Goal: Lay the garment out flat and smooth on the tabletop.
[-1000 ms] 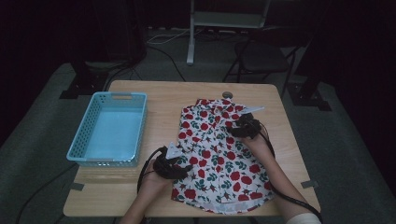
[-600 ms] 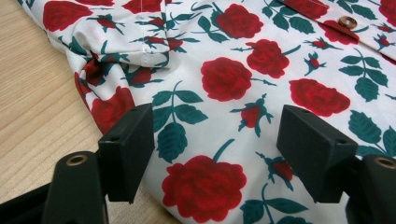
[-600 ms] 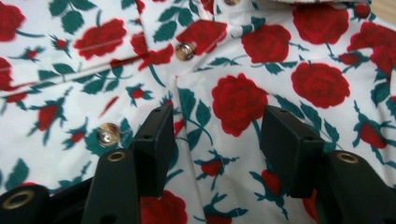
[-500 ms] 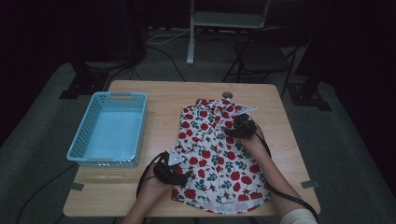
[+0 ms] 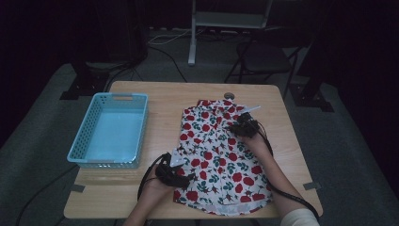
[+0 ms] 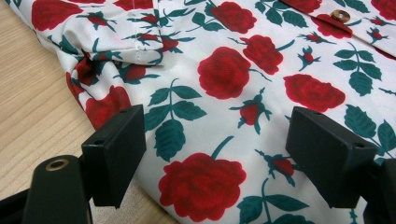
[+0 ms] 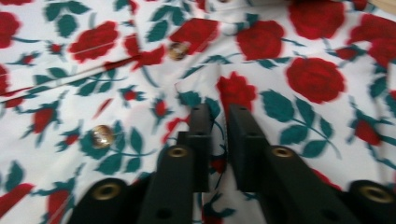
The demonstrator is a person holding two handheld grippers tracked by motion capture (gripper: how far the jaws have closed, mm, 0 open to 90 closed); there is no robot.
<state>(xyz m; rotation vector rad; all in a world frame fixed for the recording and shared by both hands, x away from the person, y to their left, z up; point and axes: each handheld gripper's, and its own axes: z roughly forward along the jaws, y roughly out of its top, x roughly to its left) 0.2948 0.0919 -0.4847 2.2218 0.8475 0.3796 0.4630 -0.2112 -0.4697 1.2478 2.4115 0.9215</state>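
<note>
Both forearms entered from the lower edge. The left gripper point(image 5: 181, 178) lay low with its jaws spread wide apart. The right gripper point(image 5: 240, 128), reaching farther forward, had just been closing its jaws, now nearly together, pinching a fold of cloth.

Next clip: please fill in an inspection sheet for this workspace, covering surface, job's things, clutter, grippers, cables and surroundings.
Surface: light wooden table, grain visible, tape tabs at its near corners.
Job's things: white short-sleeved shirt printed with red roses and green leaves, lying flat, buttons showing.
Clutter: light blue perforated plastic basket at the table's left, nothing seen inside; small round dark object near the far edge.
Grippers: left gripper open over the shirt's near left edge; right gripper, jaws just closed, pinching a fold of fabric.
Cables: black cable loops from the left gripper; another trails along the right forearm.
Surroundings: dark room, grey floor, folding chair behind the table.
</note>
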